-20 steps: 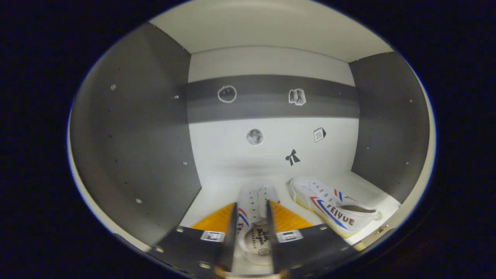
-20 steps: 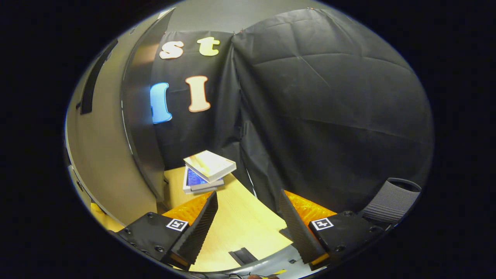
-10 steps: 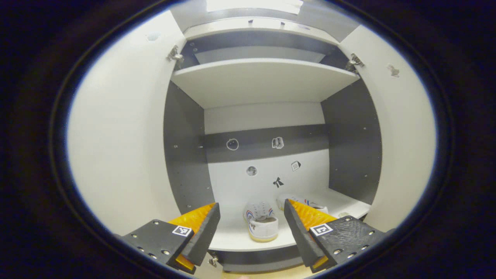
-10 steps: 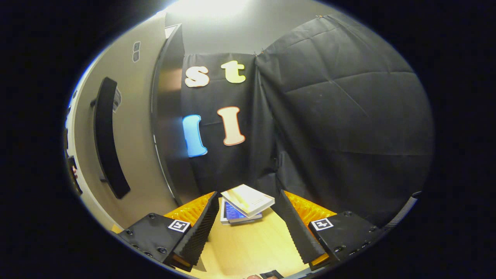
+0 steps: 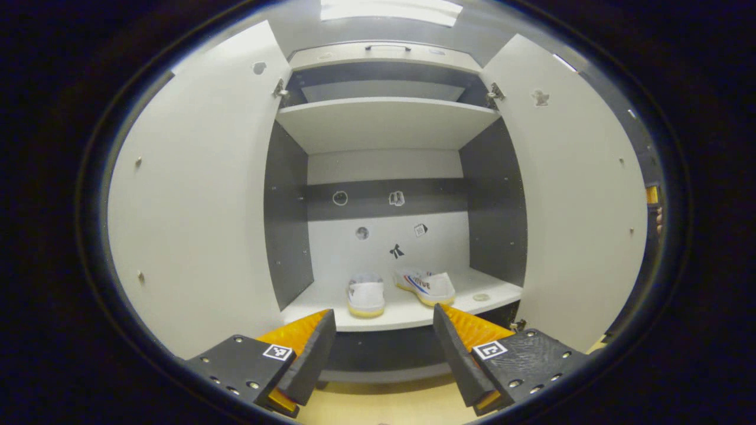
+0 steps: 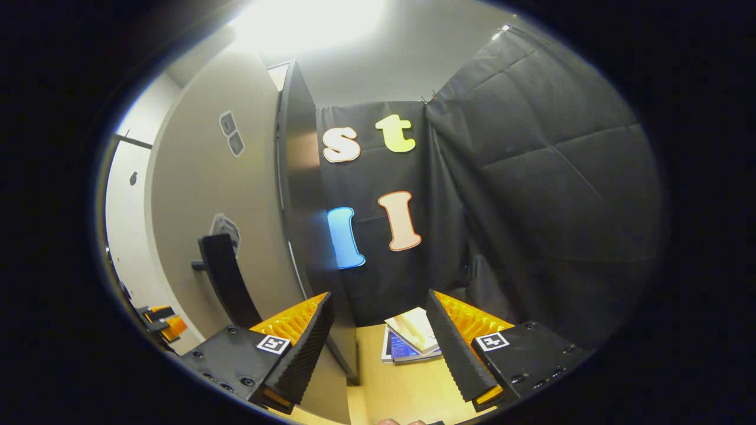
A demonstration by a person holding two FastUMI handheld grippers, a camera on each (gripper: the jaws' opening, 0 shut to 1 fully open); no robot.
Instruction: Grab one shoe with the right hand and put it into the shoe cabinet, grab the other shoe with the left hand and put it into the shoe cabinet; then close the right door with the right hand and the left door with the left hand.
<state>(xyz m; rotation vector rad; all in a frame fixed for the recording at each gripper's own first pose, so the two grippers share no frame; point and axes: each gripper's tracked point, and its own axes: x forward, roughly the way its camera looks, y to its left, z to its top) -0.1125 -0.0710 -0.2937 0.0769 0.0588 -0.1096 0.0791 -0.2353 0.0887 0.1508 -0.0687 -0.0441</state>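
Two white canvas shoes stand on the cabinet's lower shelf (image 5: 407,316): one shoe (image 5: 366,294) heel toward me, the other shoe (image 5: 426,284) angled to its right. My left gripper (image 5: 384,348) is open and empty, out in front of the cabinet below the shelf edge. Both doors stand wide: the left door (image 5: 195,200) and the right door (image 5: 579,200). In the right gripper view my right gripper (image 6: 378,345) is open and empty, beside the right door's outer face (image 6: 230,195) with its dark bar handle (image 6: 227,283) just left of the fingers.
An upper shelf (image 5: 384,121) spans the cabinet. A stack of books (image 6: 410,342) lies on the wooden floor (image 6: 407,389) past the right gripper. The left gripper shows small at the far left edge (image 6: 159,321) of the right gripper view.
My left gripper let go of the shoe, opened and pulled back out of the cabinet. The right gripper swung left and up toward the right door's handle.
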